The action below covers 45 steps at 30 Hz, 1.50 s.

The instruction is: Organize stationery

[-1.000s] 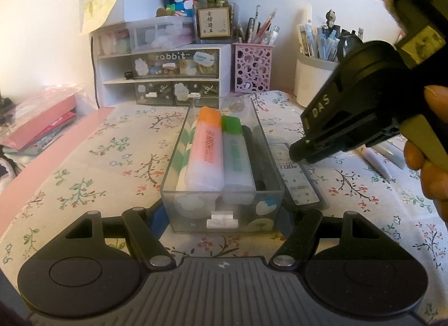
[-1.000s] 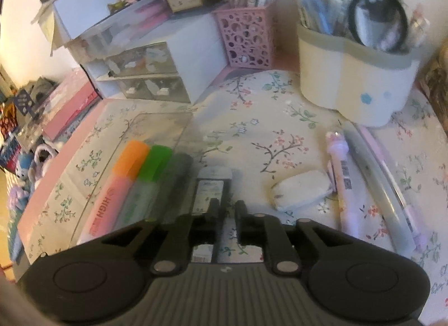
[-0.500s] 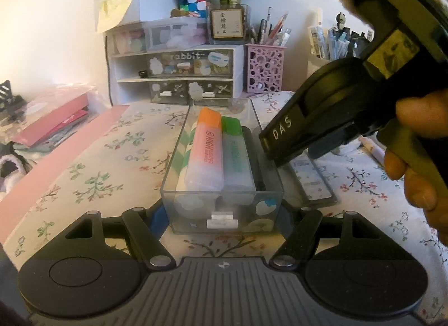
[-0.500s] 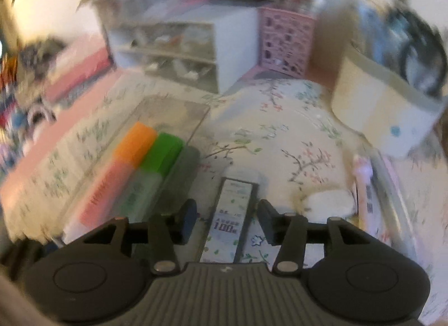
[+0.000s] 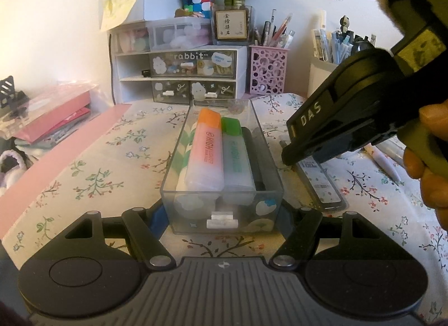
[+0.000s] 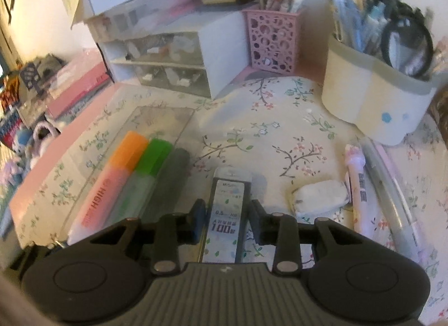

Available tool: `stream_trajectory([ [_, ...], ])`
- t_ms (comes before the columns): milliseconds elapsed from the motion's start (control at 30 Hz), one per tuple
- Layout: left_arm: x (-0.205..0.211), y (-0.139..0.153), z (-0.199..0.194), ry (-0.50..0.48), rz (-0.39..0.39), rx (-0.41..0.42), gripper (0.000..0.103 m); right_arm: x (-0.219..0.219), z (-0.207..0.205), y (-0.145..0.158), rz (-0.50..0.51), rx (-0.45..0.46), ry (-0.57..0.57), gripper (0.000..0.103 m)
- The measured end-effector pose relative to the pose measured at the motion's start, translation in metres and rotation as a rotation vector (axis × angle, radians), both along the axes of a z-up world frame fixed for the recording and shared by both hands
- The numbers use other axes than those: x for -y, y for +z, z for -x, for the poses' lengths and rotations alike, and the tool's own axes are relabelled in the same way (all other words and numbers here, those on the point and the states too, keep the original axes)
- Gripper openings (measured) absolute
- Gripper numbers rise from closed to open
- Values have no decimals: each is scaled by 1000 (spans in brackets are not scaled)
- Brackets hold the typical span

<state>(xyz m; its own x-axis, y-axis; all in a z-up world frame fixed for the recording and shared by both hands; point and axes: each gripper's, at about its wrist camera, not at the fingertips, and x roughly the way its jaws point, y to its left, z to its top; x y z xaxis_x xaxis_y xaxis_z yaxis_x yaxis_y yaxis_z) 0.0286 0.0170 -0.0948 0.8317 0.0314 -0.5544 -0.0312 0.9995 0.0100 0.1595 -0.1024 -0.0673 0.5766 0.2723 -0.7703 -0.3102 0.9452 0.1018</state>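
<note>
A clear plastic drawer [image 5: 224,211] lies on the floral cloth with an orange highlighter [image 5: 206,149], a green highlighter [image 5: 233,152] and a dark pen inside. My left gripper [image 5: 222,214] is shut on the drawer's near end. A flat pencil-lead case [image 6: 228,208] lies right of the drawer and also shows in the left wrist view [image 5: 319,183]. My right gripper [image 6: 226,222] is open, its fingers on either side of the case. A white eraser [image 6: 319,198], a pink pen [image 6: 357,183] and a grey pen [image 6: 387,194] lie further right.
A white drawer unit [image 5: 193,73] stands at the back with a pink pen holder [image 5: 267,69] and a cream pen holder [image 6: 378,93] to its right. A pink folder stack [image 5: 53,118] lies at the left.
My right gripper has opened and come down around the lead case. The left gripper and drawer have stayed put.
</note>
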Motion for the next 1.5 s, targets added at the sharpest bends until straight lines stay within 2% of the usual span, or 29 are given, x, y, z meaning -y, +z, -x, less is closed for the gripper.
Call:
stream_trajectory([
  [200, 7, 0, -1, -12, -1, 0, 72, 21, 3, 3, -97, -7, -51, 17],
  [467, 28, -2, -2, -51, -6, 3, 72, 55, 9, 24, -234, 20, -110, 16],
  [533, 31, -2, -2, -50, -7, 3, 72, 60, 10, 30, -282, 14, -103, 0],
  [633, 31, -3, -3, -51, -9, 5, 72, 58, 12, 36, -316, 12, -88, 0],
  [733, 29, -3, -2, -50, -6, 3, 72, 51, 7, 26, -248, 6, -99, 0],
  [833, 29, -3, 0, -48, -12, 13, 72, 53, 7, 16, -248, -17, -90, 2],
  [867, 29, -3, 0, -49, -12, 14, 72, 52, 7, 15, -229, -16, -95, 4],
  [933, 28, -3, 0, -51, -10, 13, 72, 47, 3, 11, -195, -29, -97, 17],
  [1000, 28, -3, 0, -51, -9, 10, 72, 33, -1, 7, -141, -39, -72, 24],
  [1200, 24, -3, 3, -40, -10, 16, 72, 5, -8, -1, 63, -12, -36, 29],
  [1233, 24, -3, 2, -40, -11, 17, 72, 4, -10, -5, 82, -28, -32, 28],
  [1333, 25, -4, 2, -39, -14, 18, 72, 0, -5, -8, 121, 18, -8, 27],
  [1467, 25, -4, 1, -40, -13, 16, 72, 12, -11, -4, 55, -9, -39, 21],
  [1500, 25, -4, 1, -40, -13, 18, 72, 17, -11, -2, 34, -4, -51, 2],
])
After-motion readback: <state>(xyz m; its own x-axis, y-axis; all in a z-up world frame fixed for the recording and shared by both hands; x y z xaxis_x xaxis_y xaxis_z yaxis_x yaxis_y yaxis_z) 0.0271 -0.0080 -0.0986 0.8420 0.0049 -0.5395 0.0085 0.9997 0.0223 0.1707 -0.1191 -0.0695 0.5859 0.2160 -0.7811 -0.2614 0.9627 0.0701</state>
